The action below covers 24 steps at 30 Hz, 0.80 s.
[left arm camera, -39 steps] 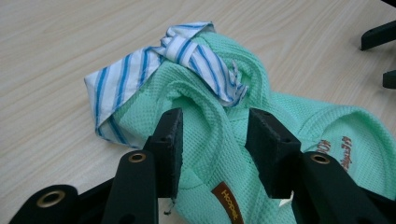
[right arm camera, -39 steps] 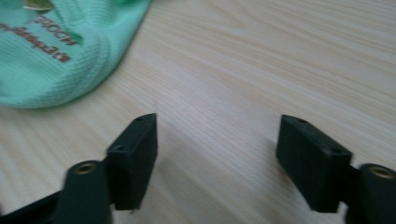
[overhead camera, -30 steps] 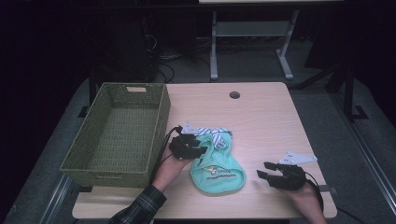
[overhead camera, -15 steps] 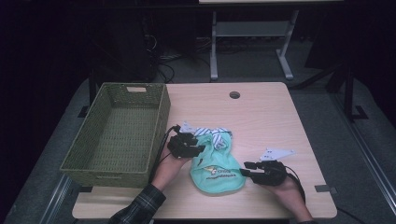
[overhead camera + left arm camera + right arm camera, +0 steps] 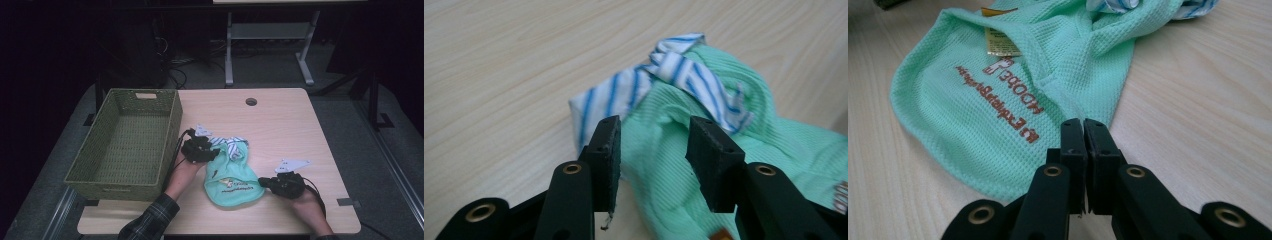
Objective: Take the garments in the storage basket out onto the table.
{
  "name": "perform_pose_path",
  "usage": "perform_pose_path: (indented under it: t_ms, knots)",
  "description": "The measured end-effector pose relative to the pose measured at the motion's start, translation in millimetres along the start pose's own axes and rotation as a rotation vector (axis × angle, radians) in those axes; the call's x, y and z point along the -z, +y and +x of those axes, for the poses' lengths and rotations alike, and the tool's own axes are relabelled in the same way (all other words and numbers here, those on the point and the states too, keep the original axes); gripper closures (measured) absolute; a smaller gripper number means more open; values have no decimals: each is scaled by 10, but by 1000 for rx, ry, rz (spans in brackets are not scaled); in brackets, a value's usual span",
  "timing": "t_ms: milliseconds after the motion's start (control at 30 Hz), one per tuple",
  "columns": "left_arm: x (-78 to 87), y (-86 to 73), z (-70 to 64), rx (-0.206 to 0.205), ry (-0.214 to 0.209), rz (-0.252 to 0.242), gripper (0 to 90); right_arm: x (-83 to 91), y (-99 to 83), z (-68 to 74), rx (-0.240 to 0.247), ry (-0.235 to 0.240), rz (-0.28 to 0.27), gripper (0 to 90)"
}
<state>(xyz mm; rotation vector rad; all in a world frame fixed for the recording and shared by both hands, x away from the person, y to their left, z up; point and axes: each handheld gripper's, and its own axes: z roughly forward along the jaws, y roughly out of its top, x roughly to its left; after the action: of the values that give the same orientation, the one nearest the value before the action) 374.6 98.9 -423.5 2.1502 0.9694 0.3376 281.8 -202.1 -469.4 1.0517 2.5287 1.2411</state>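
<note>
- Lying crumpled on the light wooden worktop (image 5: pixel 285 125), a mint-green garment (image 5: pixel 232 181) sits near the front edge, just right of the woven green basket (image 5: pixel 125 142).
- Its blue-and-white striped trim (image 5: pixel 231 143) is bunched at the far end, and brown lettering (image 5: pixel 1015 102) runs across the flat green part, with a small sewn-in label (image 5: pixel 1000 41) beside it.
- At the garment's far left corner, the left claw (image 5: pixel 651 150) is released: its jaws stand apart, with a raised fold of the green fabric and the striped trim between and just beyond them.
- From the high view, the left claw (image 5: pixel 199 149) rests at the garment's upper edge, close to the basket's right wall.
- Low at the garment's near right edge, the right claw (image 5: pixel 1083 131) is clenched, jaws pressed together; I cannot tell whether any fabric is pinched between the tips, which sit right at the hem.
- From the high view, the right claw (image 5: pixel 265 182) points left toward the garment, touching or just beside its edge.
- A round hole (image 5: pixel 251 101) marks the worktop's far side.
</note>
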Motion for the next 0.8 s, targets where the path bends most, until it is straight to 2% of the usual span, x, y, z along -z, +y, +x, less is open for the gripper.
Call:
perform_pose_path:
  t_ms: [100,167,300,367,433,500,600,667,700,800]
  knots:
    - [-67,43,46,22,12,-3,558,25,-23,-29,6,-7,-5,872]
    - [-120,57,63,30,19,-4,545,55,-41,-44,-7,-11,2,872]
    - [-235,33,104,41,41,30,504,102,-72,-82,-14,-19,-6,873]
    - [-265,20,135,57,38,40,474,122,-88,-95,-13,-27,-3,876]
    - [-309,6,157,78,19,48,455,139,-101,-100,-17,-31,1,876]
    - [-375,-9,155,69,9,71,457,155,-110,-107,-20,-34,1,878]
    - [-464,-28,132,55,13,94,538,163,-114,-109,-17,-35,2,879]
    - [-505,-36,114,21,26,107,626,166,-118,-107,-16,-37,3,882]
    - [-510,-32,114,7,32,107,642,173,-123,-106,-17,-40,4,882]
    - [-532,-6,108,4,35,111,674,207,-142,-113,-18,-45,0,885]
